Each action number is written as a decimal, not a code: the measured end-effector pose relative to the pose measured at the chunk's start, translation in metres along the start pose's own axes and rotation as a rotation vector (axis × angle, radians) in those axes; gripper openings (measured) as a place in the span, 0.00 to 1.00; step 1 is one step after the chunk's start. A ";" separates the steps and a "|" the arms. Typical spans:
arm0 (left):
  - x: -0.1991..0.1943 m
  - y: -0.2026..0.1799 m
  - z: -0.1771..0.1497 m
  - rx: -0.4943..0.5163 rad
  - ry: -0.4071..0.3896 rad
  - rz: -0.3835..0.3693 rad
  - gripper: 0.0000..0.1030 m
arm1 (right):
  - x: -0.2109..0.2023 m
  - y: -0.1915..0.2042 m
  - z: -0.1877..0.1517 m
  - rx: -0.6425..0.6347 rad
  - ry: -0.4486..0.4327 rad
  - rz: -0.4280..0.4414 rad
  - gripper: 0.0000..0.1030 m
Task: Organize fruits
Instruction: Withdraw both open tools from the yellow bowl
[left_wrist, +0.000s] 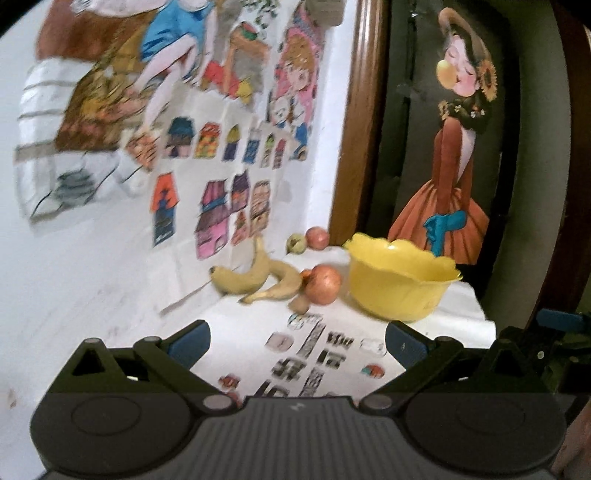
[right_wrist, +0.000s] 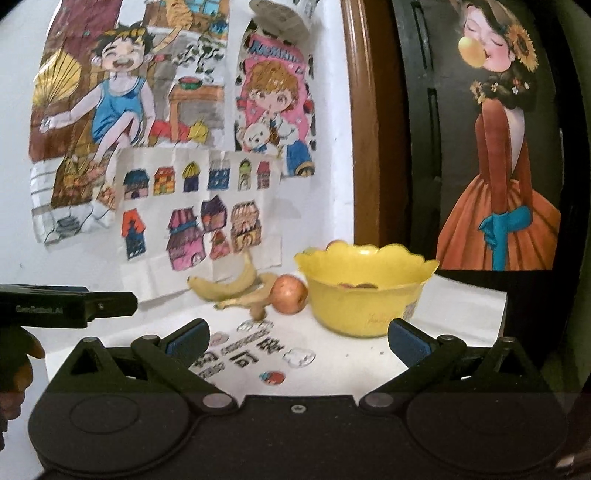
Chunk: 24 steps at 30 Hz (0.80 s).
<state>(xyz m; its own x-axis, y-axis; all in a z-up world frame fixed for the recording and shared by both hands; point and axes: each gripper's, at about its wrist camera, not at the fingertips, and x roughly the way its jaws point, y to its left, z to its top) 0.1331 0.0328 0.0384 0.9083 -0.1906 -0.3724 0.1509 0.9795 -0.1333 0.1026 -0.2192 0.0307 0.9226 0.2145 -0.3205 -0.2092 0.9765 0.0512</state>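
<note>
Both grippers, left (left_wrist: 295, 341) & right (right_wrist: 295, 341), gape wide, empty, over bare tabletop (right_wrist: 354, 354); bananas (right_wrist: 225, 284) hug wall edge, yellow bowl (right_wrist: 365, 291) nr. right.

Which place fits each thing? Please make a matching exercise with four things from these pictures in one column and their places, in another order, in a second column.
Things
1. yellow scalloped plastic bowl
2. pair of yellow bananas
3. large red-orange apple
4. small green apple

Places
A. far back by the wall, beside a smaller red apple
B. between the bananas and the bowl
C. right of all the loose fruit
D. left of the large apple, under the house drawings

Pairs: 1-C, 2-D, 3-B, 4-A
</note>
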 end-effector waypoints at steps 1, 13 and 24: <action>-0.001 0.004 -0.003 -0.006 0.006 0.003 1.00 | 0.001 0.002 -0.002 0.003 0.005 0.003 0.99; 0.009 0.032 -0.017 -0.054 0.077 0.079 1.00 | 0.020 0.020 -0.011 -0.035 0.090 0.042 0.99; 0.032 0.049 -0.015 -0.029 0.117 0.118 1.00 | 0.059 0.019 -0.008 -0.086 0.166 0.094 0.99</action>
<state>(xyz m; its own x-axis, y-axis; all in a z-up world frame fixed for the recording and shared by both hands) 0.1639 0.0734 0.0055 0.8673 -0.0820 -0.4909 0.0327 0.9936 -0.1082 0.1506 -0.1885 0.0054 0.8331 0.2913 -0.4701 -0.3250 0.9457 0.0100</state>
